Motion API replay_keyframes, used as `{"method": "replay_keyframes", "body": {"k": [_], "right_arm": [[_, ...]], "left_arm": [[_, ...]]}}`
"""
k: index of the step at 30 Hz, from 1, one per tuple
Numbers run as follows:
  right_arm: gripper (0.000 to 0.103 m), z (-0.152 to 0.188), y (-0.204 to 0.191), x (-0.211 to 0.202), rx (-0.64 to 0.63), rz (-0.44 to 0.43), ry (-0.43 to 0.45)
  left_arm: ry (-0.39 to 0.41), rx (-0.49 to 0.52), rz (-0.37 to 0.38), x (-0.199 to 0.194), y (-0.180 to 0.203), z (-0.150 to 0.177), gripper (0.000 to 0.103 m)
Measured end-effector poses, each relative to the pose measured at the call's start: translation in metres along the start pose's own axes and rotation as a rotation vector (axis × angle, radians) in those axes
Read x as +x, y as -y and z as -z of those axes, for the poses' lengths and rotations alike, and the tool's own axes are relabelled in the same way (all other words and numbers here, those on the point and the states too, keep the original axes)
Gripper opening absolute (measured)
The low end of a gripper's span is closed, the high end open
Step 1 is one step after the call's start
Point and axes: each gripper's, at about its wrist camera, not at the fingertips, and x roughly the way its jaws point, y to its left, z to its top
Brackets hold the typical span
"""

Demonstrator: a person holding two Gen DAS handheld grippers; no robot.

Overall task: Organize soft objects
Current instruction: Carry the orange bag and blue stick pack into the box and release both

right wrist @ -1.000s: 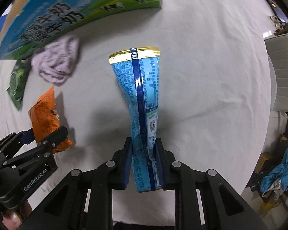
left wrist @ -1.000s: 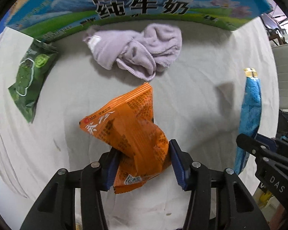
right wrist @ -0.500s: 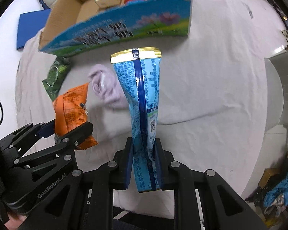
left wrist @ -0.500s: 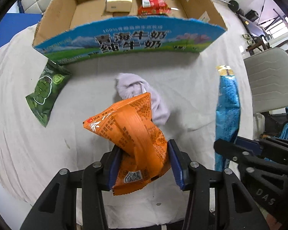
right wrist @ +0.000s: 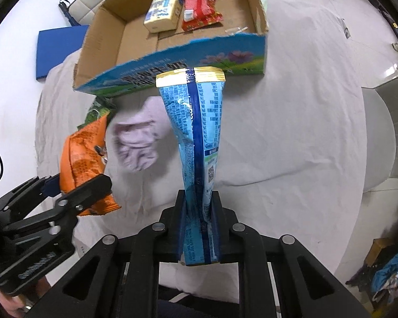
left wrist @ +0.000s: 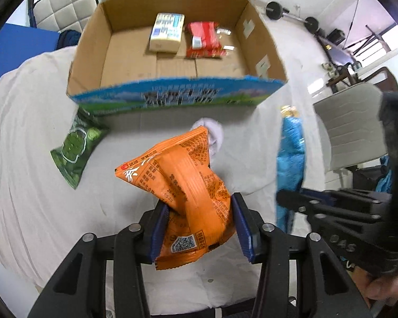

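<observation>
My left gripper (left wrist: 199, 222) is shut on an orange snack bag (left wrist: 183, 188) and holds it high above the white-clothed table (left wrist: 34, 185). My right gripper (right wrist: 199, 220) is shut on a tall blue snack bag (right wrist: 196, 132), also raised; that bag shows at the right of the left wrist view (left wrist: 290, 159). The orange bag and left gripper show at the left of the right wrist view (right wrist: 85, 156). An open cardboard box (left wrist: 172, 90) stands beyond, holding a pale tissue pack (left wrist: 167, 33) and a red pack (left wrist: 204, 39). A lilac cloth (right wrist: 138, 143) lies crumpled before the box.
A green snack bag (left wrist: 77, 145) lies on the table left of the box front. A grey chair (left wrist: 358, 124) stands off the table's right side. A blue mat (left wrist: 18, 53) lies on the floor at the far left.
Both grippers have risen with their bags, so the box interior has come into view and the table looks farther away. The cloth and green bag have not moved.
</observation>
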Motion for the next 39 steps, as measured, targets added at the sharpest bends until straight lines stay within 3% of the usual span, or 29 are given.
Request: {"method": "replay_keyframes", "body": {"k": [12,18,24,29,33,39], "right_arm": [[0.017,-0.012,-0.016,-0.021,-0.031,-0.078,-0.012],[0.017,-0.055,-0.036,-0.061,-0.058,-0.081,0.08],[0.017,-0.119,-0.046,-0.081,-0.052,-0.014,0.161],[0.017,-0.177,-0.042,-0.066,-0.012,0.05,0.154],[0.017,-0.221,-0.032,-0.029,0.029,0.104,0.099],[0.017,-0.254,-0.026,0.025,0.042,0.172,0.03]], "left_arm": [[0.059,-0.015,0.014,-0.034,-0.01,-0.026,0.043],[0.118,-0.018,0.02,-0.054,-0.013,-0.06,0.043],[0.155,-0.018,0.013,-0.061,-0.028,-0.111,0.043],[0.134,-0.041,-0.005,-0.043,-0.052,-0.153,0.043],[0.079,-0.071,-0.014,-0.013,-0.078,-0.186,0.043],[-0.025,-0.108,-0.044,0.044,-0.111,-0.226,0.043]]}}
